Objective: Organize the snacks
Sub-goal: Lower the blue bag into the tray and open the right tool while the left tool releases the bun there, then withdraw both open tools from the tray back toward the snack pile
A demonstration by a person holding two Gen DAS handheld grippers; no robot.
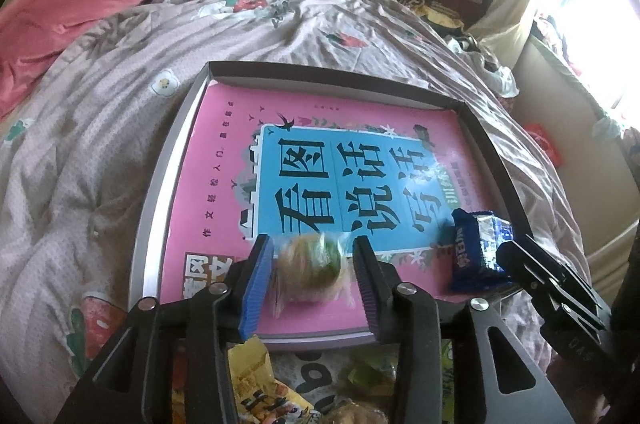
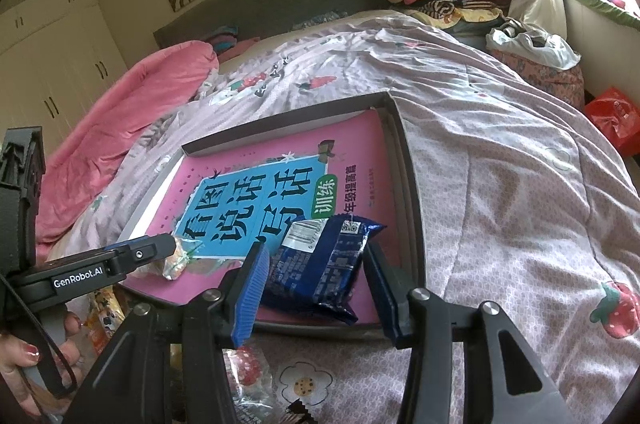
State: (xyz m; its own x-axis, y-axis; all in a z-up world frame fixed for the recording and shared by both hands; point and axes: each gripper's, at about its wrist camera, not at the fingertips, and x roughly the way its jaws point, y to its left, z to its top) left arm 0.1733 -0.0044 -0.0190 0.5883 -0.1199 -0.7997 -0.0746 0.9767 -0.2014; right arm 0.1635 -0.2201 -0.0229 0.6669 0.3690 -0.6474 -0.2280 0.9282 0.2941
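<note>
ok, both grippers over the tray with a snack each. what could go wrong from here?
1. The round wrapped cake sits between the left gripper jaws with gaps showing and looks blurred; it may roll off the glossy pink book.
2. The blue packet lies close to the tray's right wall, so the right gripper could knock that wall.
3. The tray rests on a soft, wrinkled quilt; pressing down could tilt it.
</note>
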